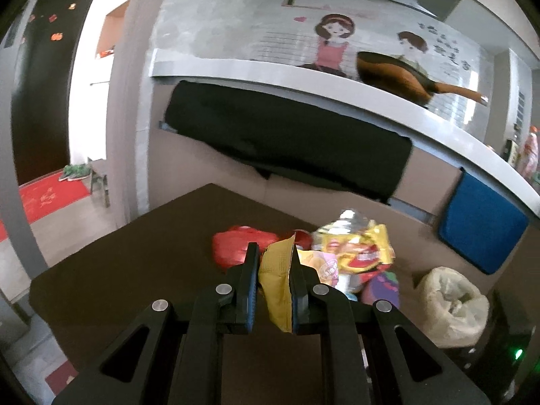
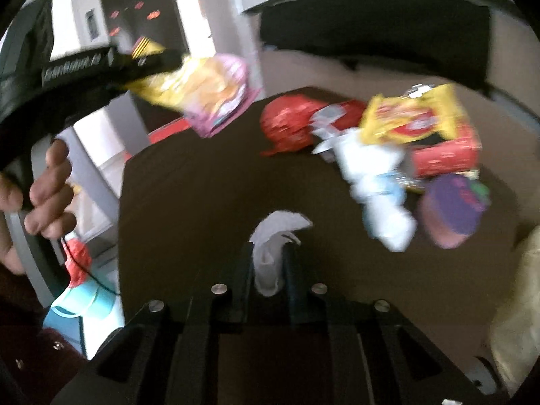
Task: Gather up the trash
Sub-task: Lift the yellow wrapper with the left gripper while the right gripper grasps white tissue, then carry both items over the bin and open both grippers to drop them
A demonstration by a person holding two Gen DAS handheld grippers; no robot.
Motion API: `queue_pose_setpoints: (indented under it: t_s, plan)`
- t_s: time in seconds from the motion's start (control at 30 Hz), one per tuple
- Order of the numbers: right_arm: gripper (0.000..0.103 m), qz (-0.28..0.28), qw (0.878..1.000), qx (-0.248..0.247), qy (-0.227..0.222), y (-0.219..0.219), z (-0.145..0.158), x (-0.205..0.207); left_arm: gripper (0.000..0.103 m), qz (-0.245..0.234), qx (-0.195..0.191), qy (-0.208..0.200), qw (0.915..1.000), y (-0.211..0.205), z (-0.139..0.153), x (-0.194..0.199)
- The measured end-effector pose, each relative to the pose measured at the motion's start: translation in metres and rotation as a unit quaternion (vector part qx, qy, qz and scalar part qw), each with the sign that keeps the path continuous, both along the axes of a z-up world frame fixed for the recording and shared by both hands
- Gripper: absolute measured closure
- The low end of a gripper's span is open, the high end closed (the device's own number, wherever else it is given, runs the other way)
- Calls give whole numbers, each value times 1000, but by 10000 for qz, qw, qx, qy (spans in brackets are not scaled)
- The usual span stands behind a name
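My left gripper (image 1: 275,253) is shut on a yellow and pink snack wrapper (image 1: 276,280), held above the dark table (image 1: 135,270). The right wrist view shows that gripper and its wrapper (image 2: 202,94) at upper left, lifted off the table. My right gripper (image 2: 268,249) is shut on a crumpled white tissue (image 2: 273,246) over the table (image 2: 202,202). A pile of trash lies at the far right: a red wrapper (image 2: 287,125), a yellow and red packet (image 2: 411,118), a white and blue wrapper (image 2: 378,185) and a purple packet (image 2: 455,206).
A plastic-lined bin (image 1: 452,307) stands off the table's right edge. Behind the table is a counter (image 1: 303,77) with a brown pan (image 1: 398,74), a black cloth (image 1: 287,141) and a blue cloth (image 1: 479,229) hanging below it. A blue dustpan (image 2: 77,310) is on the floor at left.
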State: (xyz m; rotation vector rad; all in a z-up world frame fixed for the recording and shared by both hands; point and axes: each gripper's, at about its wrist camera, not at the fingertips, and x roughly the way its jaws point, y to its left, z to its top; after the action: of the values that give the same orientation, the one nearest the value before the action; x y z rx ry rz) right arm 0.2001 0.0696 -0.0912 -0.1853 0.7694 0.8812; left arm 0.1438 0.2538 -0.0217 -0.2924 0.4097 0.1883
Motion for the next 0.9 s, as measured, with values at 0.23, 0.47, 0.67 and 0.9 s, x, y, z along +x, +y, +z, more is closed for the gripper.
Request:
queue_pose_setpoints:
  t_s: [0.23,0.47,0.67,0.9]
  plan:
    - [91,-681,9948,167,-737,-63,46,10,88,-431,330,-240,9982,-60,28,17]
    - [91,-1634,9722,346,-1644,-142,114,34,88,-962,836,-727,9892,-138,68,43]
    - [91,-2398,9506,401,-1929,-206,137,46,88,-1390,1133,-867,9800,-207,79,73]
    - [91,-2916,9359,386,-1939,-257,132,55,88,-1949,1104,-665,9723,-264,71,105]
